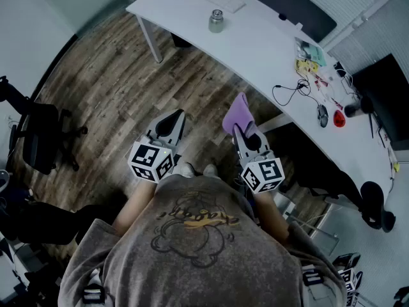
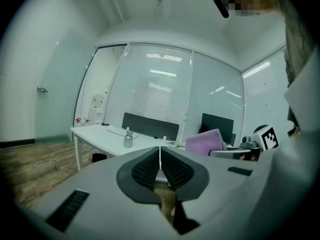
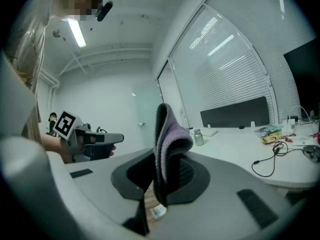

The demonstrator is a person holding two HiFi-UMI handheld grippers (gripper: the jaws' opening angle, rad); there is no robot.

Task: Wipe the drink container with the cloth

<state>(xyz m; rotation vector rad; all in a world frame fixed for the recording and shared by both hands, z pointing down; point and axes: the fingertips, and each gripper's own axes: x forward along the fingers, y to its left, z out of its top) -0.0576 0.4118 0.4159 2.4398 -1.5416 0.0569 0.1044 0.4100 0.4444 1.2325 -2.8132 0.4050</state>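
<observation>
Grey cotton of my shirt (image 1: 192, 248) fills the nearest part of the head view, and my two forearms reach forward from it. Both tools are held out in front of me at about the same height, a little apart, above the wooden floor (image 1: 108, 88).

My left tool (image 1: 174, 118) is empty. Its ribbed black pads are pressed together with only a thin seam between them, and nothing sits in that seam. Its marker cube (image 1: 152, 160) faces up toward my head.

My right tool (image 1: 240, 130) is clamped on the purple cloth (image 1: 238, 112). The cloth stands up out of the closed jaws and folds over at the top, with a small tag hanging at its lower edge in the right gripper view. Its marker cube (image 1: 263, 174) also faces up.

Farther ahead, well apart from both tools, stands the long white surface (image 1: 255, 50). The drink container (image 1: 216, 21), a small metal bottle with a cap, stands upright on it, alone near the left end. Toward the right end a black cable (image 1: 287, 93) lies looped among small items that I cannot make out.

Off to my left, a black office chair (image 1: 38, 139) stands on the floor.
</observation>
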